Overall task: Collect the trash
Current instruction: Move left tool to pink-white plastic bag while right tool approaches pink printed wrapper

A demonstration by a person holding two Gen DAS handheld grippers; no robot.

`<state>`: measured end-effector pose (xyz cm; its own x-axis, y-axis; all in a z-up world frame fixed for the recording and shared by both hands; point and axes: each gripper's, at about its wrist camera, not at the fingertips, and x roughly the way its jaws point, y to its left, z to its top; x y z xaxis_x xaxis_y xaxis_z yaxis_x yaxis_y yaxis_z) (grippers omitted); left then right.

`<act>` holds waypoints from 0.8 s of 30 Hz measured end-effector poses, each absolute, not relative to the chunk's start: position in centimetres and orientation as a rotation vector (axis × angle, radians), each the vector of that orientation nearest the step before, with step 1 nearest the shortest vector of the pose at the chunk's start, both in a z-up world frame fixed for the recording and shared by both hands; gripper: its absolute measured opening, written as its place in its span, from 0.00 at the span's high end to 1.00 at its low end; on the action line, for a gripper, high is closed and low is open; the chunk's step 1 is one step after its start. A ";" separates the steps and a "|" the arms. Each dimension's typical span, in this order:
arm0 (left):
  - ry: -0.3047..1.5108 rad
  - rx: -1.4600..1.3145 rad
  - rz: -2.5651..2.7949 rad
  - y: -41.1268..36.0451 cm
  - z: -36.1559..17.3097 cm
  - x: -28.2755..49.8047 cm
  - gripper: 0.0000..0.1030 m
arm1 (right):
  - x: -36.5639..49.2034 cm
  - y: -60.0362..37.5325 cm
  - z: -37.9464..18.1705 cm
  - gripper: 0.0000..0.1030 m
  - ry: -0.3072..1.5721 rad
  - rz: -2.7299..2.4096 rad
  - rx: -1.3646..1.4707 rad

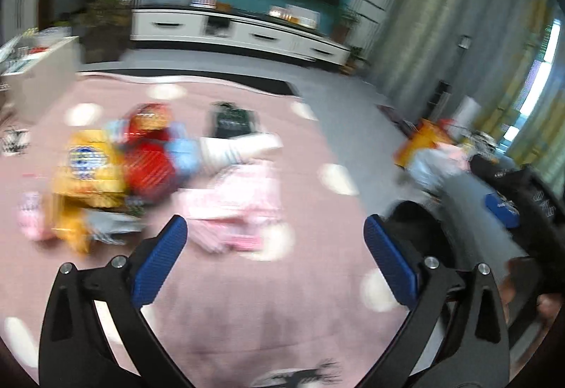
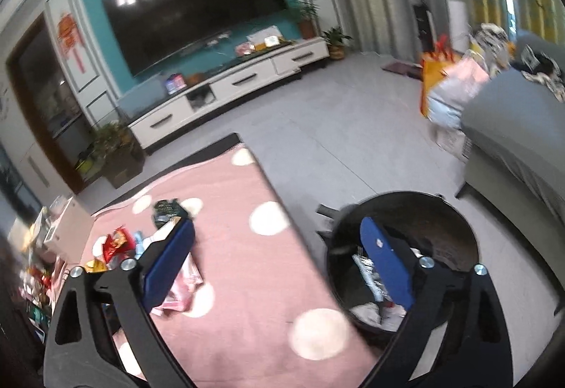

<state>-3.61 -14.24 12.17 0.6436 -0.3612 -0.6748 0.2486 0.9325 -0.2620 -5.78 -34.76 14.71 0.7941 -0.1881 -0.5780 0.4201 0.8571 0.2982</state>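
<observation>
Loose trash lies on a pink dotted rug [image 1: 268,317]: a yellow bag [image 1: 88,169], a red wrapper [image 1: 148,158], a pink-and-white wrapper [image 1: 236,197] and a dark green packet [image 1: 231,121], all blurred. My left gripper [image 1: 275,225] hangs open above the rug, nothing between its blue pads. A black round bin [image 2: 406,207] stands on the grey floor beside the rug [image 2: 247,211] and holds some wrappers [image 2: 367,268]. My right gripper [image 2: 277,225] is open and empty, its right finger over the bin's mouth. The bin's rim [image 1: 423,215] also shows at the right of the left wrist view.
A white TV cabinet [image 2: 229,84] stands along the teal wall. A grey sofa [image 2: 512,126] is at the right with an orange bag [image 2: 434,80] beside it. A potted plant [image 2: 113,147] and a low white table [image 1: 39,70] stand past the rug's left end.
</observation>
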 end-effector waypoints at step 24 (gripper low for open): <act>0.849 -0.483 0.126 6.9 6.0 0.1 0.04 | 5.0 -17.7 4.9 0.05 0.787 -0.025 0.287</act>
